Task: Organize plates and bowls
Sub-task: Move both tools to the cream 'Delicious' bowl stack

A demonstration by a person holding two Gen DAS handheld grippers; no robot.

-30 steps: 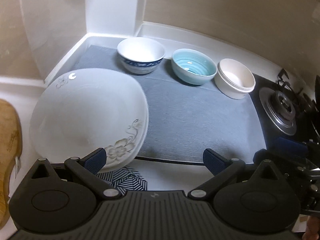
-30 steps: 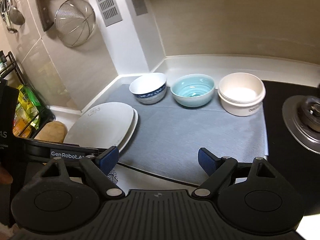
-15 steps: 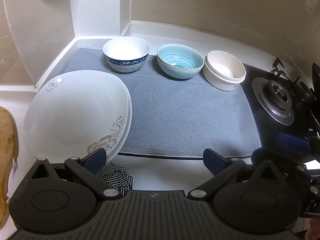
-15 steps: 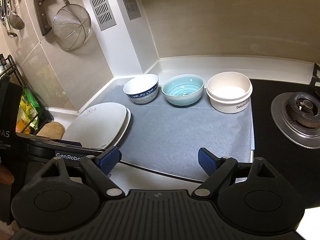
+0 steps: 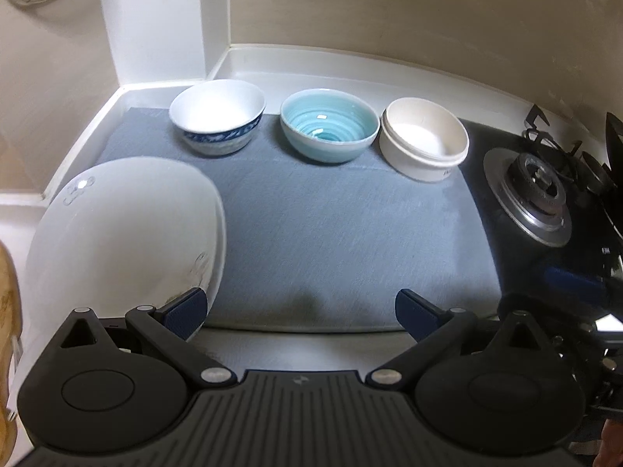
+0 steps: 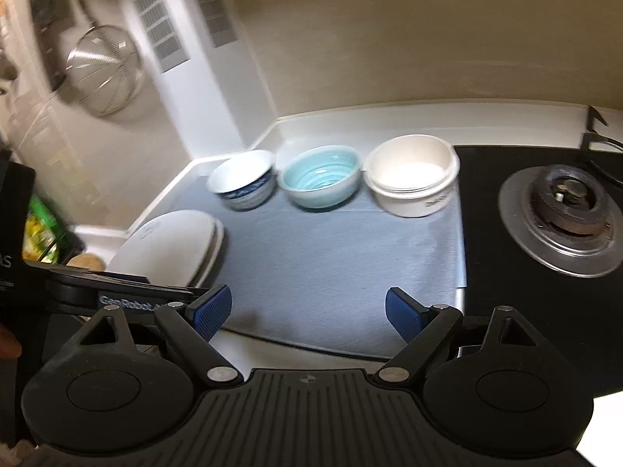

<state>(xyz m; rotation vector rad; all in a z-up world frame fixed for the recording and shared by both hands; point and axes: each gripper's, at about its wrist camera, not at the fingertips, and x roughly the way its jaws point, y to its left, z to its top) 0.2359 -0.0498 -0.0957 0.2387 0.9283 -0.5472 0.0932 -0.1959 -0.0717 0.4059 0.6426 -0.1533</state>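
Three bowls stand in a row at the back of a grey mat [image 5: 335, 241]: a white bowl with a blue band [image 5: 218, 116], a light blue bowl [image 5: 329, 124] and a cream bowl [image 5: 424, 144]. Stacked white plates [image 5: 124, 241] rest on the mat's left edge. My left gripper [image 5: 300, 313] is open above the mat's front edge, its left finger just in front of the plates. In the right wrist view the same bowls [image 6: 243, 179] [image 6: 319, 177] [image 6: 412, 173] and plates [image 6: 171, 247] show, and my right gripper [image 6: 307, 313] hangs open over the mat, holding nothing.
A gas burner [image 5: 539, 194] sits on the black hob right of the mat. White walls close the back corner. A metal strainer [image 6: 103, 74] hangs on the left wall. A wooden board [image 5: 7, 311] lies at the far left. The left gripper's body [image 6: 117, 295] shows beside the right one.
Both views have slid rightward and pulled back a little: the plates lie further left, the bowls nearer the middle, and the burner shows more fully. Both grippers stay open.
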